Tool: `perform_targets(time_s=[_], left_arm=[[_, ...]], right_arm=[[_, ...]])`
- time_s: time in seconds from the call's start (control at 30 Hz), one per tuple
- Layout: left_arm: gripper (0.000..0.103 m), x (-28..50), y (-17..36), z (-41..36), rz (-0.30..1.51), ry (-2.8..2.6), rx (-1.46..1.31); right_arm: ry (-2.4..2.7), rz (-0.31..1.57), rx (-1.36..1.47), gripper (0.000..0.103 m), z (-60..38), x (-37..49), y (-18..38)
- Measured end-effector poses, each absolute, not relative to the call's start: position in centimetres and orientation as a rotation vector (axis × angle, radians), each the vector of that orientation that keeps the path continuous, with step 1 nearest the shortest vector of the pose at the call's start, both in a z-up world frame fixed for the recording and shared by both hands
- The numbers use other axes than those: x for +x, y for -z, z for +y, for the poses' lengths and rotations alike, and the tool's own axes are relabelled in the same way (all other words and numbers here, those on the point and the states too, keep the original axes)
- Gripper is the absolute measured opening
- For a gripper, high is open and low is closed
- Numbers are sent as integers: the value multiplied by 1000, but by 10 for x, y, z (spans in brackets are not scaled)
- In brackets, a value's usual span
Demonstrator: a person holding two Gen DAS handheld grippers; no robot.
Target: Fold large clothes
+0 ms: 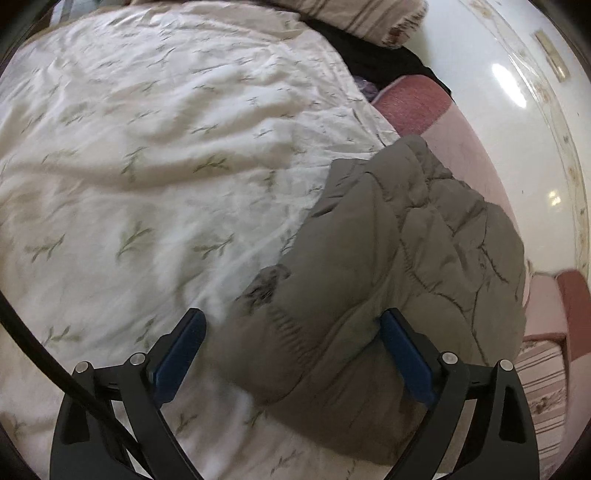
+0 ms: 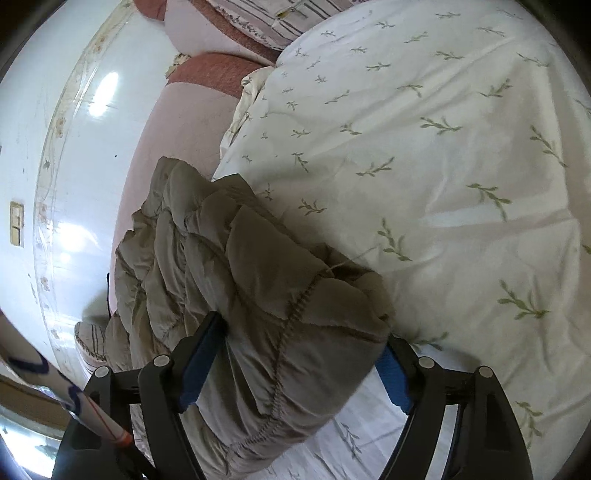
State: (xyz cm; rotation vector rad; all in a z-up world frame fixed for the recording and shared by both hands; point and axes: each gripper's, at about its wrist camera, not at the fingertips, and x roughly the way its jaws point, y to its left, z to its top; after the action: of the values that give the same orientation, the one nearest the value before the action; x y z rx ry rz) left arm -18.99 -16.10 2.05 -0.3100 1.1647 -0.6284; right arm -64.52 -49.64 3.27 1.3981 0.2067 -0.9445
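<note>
A grey-olive quilted jacket (image 1: 406, 240) lies folded into a thick bundle at the edge of a bed. It rests on a white duvet (image 1: 147, 147) printed with green leaf sprigs. My left gripper (image 1: 291, 314) stands wide open over the jacket's near end; its right pad (image 1: 406, 358) is against the fabric and its left pad (image 1: 181, 350) is clear of it. In the right wrist view the same jacket (image 2: 240, 266) fills the gap of my right gripper (image 2: 303, 328). That gripper is spread wide around the bundle's stitched end, and its pads do not squeeze the fabric. The duvet (image 2: 443, 147) stretches away to the right.
The bed's pink and dusty-red side (image 1: 461, 147) drops to a glossy white tiled floor (image 1: 498, 92). A striped pillow (image 1: 351, 14) and a dark garment (image 1: 369, 55) lie at the far end. A white rod with blue and red marks (image 2: 92, 406) crosses the lower left corner.
</note>
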Motion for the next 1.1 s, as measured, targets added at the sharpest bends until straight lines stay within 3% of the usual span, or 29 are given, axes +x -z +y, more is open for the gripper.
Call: perform_targets(time_s=[0.07, 0.13, 0.23, 0.33, 0.57, 1.1], left_arm=[[95, -189, -20, -167, 1152, 642, -291], [95, -191, -23, -171, 1131, 646, -257], [79, -198, -34, -181, 1062, 653, -147], [68, -211, -46, -192, 960, 634, -5], [64, -230, -53, -206, 819, 580, 185], [64, -245, -52, -221, 688, 524, 340]], right_arm=[[941, 203, 1389, 79, -497, -642, -32], [949, 226, 1371, 63, -497, -639, -33], [981, 281, 1265, 49, -494, -631, -47], [1051, 387, 1077, 45, -485, -612, -61], [1164, 577, 704, 42, -459, -575, -76], [1216, 684, 508, 42, -448, -554, -78]])
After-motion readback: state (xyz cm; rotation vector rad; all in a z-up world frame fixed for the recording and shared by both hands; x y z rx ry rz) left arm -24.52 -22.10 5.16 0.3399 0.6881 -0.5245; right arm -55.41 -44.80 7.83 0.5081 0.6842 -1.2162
